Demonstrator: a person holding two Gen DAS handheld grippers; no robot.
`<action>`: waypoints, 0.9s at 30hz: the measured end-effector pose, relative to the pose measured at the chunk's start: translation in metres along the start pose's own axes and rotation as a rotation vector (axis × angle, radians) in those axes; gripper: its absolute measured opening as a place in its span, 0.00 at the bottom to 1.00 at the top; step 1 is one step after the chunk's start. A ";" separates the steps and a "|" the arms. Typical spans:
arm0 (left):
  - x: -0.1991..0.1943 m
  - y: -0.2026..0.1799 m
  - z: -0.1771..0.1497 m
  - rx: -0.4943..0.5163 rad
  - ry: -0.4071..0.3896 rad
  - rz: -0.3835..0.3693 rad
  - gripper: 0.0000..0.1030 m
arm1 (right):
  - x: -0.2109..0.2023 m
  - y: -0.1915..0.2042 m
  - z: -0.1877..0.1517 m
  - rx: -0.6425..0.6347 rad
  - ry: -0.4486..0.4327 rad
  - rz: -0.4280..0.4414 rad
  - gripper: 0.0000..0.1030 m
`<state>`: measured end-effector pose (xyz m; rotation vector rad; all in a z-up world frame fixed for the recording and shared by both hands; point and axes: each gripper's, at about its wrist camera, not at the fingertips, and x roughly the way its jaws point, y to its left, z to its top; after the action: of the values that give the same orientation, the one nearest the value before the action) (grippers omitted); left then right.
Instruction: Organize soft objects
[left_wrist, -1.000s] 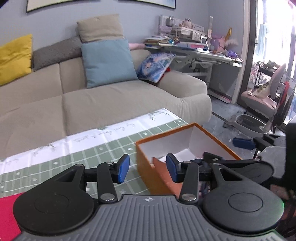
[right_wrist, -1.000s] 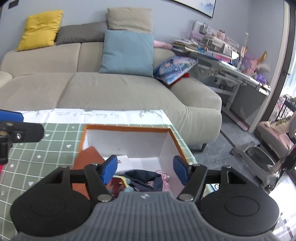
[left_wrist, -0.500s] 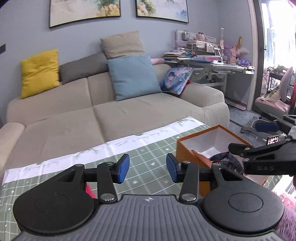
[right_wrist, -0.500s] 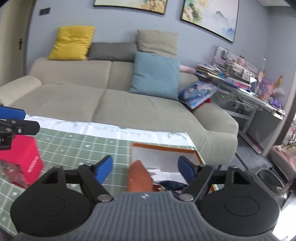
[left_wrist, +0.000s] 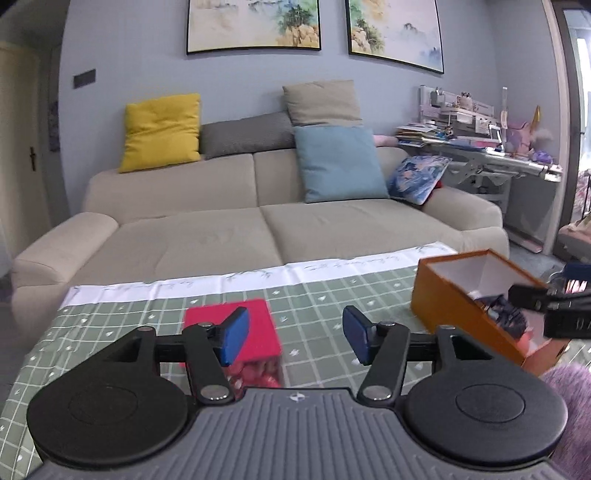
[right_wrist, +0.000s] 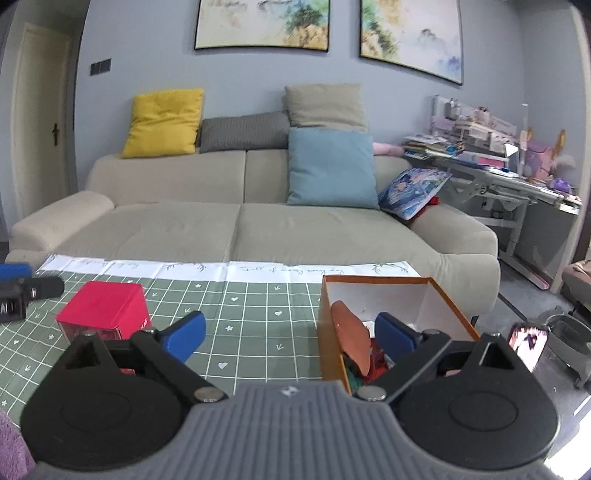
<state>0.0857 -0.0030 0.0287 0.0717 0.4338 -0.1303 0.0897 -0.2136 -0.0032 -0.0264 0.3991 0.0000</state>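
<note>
— Green checked cloth (right_wrist: 251, 332) is covering the table, with a white band running along its far edge, toward the sofa (right_wrist: 236, 221). What is sitting on it?

— Two boxes. An orange box (right_wrist: 448, 314) is standing open near the right edge, white inside. A red box (right_wrist: 101, 306) is sitting toward the left, well apart from it.

— And the soft things?

— They are lying inside the orange box, at its near end: a dark bundle and some red and pink cloth (left_wrist: 508, 317), too jumbled to tell piece from piece. A brown flap (right_wrist: 351, 341) is leaning up against the box's left wall, above them.

— How is the left gripper (left_wrist: 295, 336) doing?

— Its jaws have just been opening and are standing moderately apart, with nothing between the blue pads (left_wrist: 234, 336). It is hanging over the near part of the table, with the red box just beyond its left finger.

— And the right gripper (right_wrist: 291, 334)?

— Its jaws have just been opening too, and are spread very wide, gripping nothing. Its right finger is showing in front of the orange box's near end, and its left finger is over bare cloth.

— Anything else close by?

— Purple fuzzy sleeves (left_wrist: 569, 398) are showing at the frame corners in both views.
</note>
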 end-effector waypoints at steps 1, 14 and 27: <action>-0.002 0.001 -0.007 0.009 -0.005 0.009 0.72 | -0.003 0.003 -0.005 0.002 -0.007 -0.004 0.96; 0.005 0.003 -0.058 0.041 0.037 0.070 0.89 | 0.013 0.025 -0.043 -0.045 0.012 -0.005 0.97; 0.011 -0.002 -0.069 0.087 0.120 0.070 0.90 | 0.026 0.018 -0.048 -0.008 0.095 -0.016 0.97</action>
<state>0.0668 0.0007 -0.0390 0.1803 0.5444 -0.0764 0.0951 -0.1968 -0.0577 -0.0374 0.4941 -0.0152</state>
